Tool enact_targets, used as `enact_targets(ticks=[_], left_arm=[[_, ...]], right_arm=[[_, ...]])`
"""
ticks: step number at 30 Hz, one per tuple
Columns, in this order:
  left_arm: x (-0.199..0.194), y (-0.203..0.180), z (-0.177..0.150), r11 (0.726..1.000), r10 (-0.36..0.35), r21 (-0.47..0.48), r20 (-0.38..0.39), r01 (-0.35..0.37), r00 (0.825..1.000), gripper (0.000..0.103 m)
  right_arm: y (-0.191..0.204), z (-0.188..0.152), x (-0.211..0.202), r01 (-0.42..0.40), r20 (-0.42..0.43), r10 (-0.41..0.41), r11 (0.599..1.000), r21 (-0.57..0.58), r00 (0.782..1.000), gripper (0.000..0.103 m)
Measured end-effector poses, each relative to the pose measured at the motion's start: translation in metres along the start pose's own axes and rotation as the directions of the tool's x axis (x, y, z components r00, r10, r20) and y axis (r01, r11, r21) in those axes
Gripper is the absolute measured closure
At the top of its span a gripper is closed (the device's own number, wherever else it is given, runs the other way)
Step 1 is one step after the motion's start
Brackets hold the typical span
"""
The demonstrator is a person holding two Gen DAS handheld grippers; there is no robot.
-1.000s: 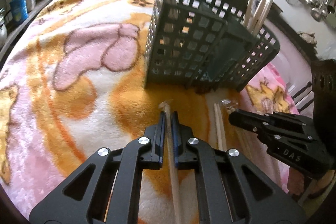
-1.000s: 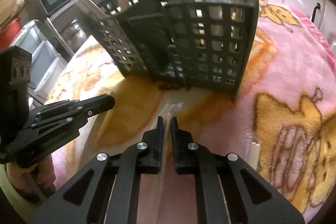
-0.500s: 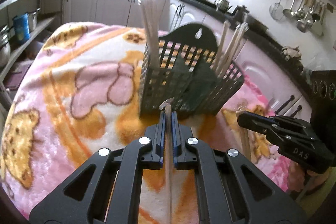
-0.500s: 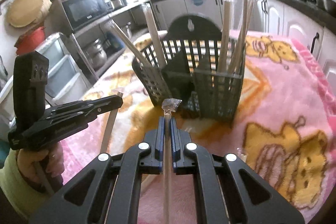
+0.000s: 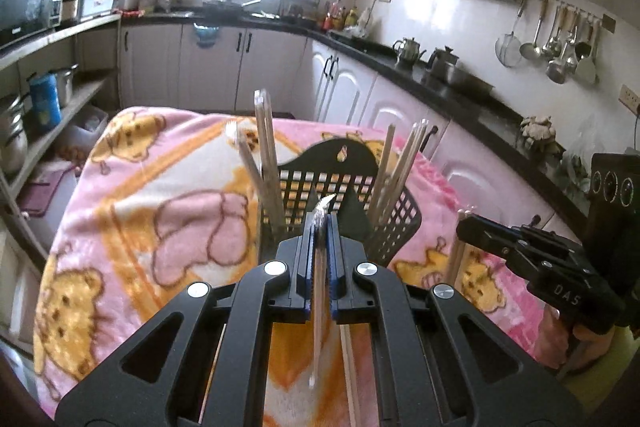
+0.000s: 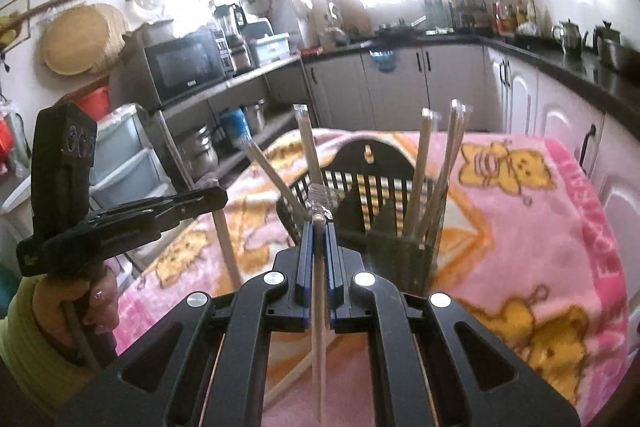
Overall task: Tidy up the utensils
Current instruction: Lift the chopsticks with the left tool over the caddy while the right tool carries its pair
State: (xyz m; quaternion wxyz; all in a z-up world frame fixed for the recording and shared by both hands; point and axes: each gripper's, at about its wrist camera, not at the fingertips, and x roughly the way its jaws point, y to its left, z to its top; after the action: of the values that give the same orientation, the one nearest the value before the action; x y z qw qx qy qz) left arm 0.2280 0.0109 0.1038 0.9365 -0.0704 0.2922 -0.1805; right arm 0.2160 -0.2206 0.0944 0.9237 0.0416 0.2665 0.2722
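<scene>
A dark green lattice utensil basket (image 5: 396,215) stands on the pink blanket and also shows in the right wrist view (image 6: 396,251). Several wrapped chopstick pairs stand in its left (image 5: 266,163) and right (image 5: 400,163) compartments. My left gripper (image 5: 319,227) is shut on a wrapped chopstick pair (image 5: 318,307), held high above the table just in front of the basket. My right gripper (image 6: 319,231) is shut on another wrapped chopstick pair (image 6: 319,327), also raised before the basket. Each gripper shows in the other's view, the right one (image 5: 464,227) and the left one (image 6: 220,197).
The table is covered by a pink and orange cartoon blanket (image 5: 132,211). More wrapped chopsticks (image 5: 348,359) lie on it below the grippers. Kitchen cabinets (image 5: 360,95) and counters surround the table; shelves with pots (image 5: 36,99) stand at the left.
Both grippers have lifted from the blanket, each carrying its chopstick pair, and now sit high above the table with the basket lower and farther in view.
</scene>
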Motion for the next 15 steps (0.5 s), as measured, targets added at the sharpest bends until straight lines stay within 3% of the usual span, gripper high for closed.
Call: enact_targets(ticks=[15], left_arm=[[-0.021,-0.008,0.048,0.999,0.026,0.024,0.091,-0.029,0.995,0.102]], right_arm=[[-0.01,0.058,-0.014,0.003,0.133,0.003,0.999,-0.042,0.991,0.097]])
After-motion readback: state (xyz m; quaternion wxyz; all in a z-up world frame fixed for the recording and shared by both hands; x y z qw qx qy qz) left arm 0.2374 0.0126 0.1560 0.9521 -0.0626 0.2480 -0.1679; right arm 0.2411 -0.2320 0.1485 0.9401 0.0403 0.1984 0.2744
